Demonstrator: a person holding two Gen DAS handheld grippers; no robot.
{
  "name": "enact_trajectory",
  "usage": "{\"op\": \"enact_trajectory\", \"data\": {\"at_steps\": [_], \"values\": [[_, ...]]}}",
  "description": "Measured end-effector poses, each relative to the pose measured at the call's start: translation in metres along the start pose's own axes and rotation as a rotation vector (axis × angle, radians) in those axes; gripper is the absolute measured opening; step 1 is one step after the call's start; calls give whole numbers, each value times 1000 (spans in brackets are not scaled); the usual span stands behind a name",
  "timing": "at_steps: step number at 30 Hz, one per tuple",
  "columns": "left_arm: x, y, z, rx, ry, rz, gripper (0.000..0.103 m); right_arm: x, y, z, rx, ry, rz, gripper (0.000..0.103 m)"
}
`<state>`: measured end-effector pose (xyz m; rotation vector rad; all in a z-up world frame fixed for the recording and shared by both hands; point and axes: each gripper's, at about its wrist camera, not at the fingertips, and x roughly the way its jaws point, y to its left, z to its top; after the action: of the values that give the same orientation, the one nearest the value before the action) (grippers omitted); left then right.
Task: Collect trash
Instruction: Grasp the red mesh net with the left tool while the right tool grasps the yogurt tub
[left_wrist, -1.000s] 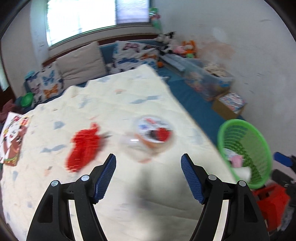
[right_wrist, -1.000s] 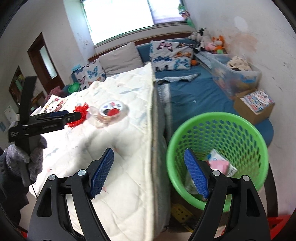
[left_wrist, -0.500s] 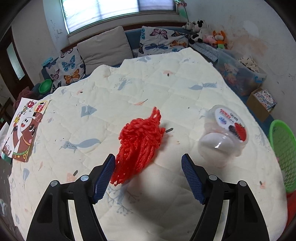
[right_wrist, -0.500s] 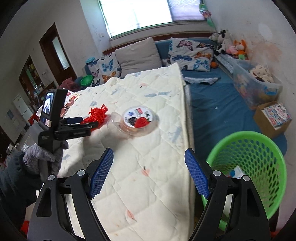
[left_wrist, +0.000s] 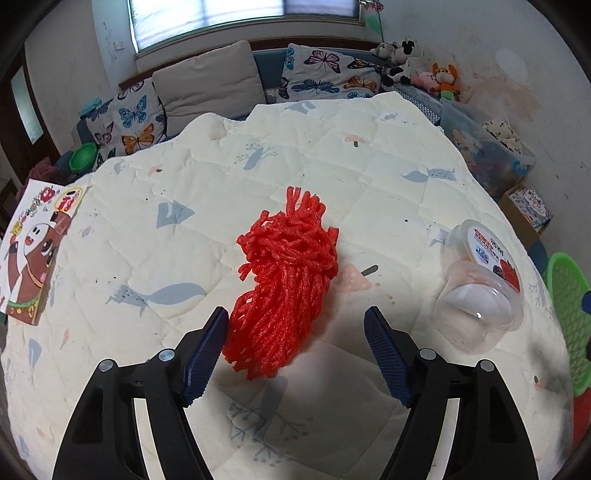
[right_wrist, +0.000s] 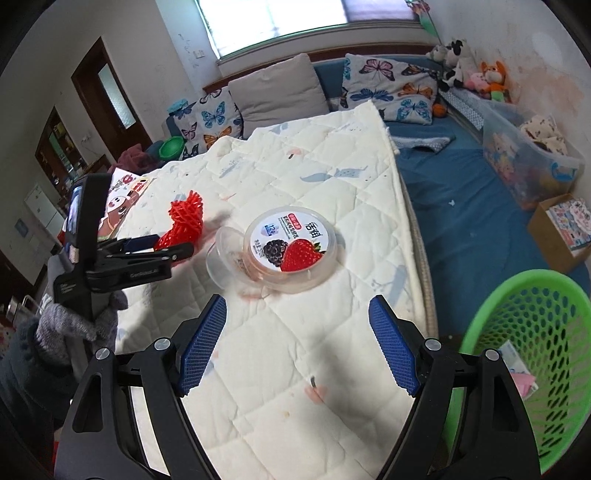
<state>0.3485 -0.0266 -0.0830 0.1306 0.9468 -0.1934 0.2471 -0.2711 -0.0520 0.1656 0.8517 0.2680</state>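
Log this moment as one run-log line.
left gripper: open, at red net | right gripper: open, near cup | basket: holds trash

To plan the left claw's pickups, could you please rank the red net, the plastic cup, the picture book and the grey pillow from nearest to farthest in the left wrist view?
1. Red net: partly between the left claw's fingers.
2. Plastic cup: right, on the quilt.
3. Picture book: far left edge.
4. Grey pillow: back, under the window.

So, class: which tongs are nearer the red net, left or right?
Left. The left tongs are open with the net partly between their tips. The right tongs are open farther off, facing the yogurt cup, the net beyond it.
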Motion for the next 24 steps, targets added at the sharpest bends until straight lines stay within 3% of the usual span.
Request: {"op": "enact_trajectory", "data": {"at_steps": [7,17,24], "values": [[3,6,4,18,-9,2,64,24,12,7,-15,19,12,79],[14,8,5,46,1,-31,33,52,0,21,-12,49,-33,79],[10,9,6,56,-7,-47,29,74,13,21,-91,83,-29,80]]}}
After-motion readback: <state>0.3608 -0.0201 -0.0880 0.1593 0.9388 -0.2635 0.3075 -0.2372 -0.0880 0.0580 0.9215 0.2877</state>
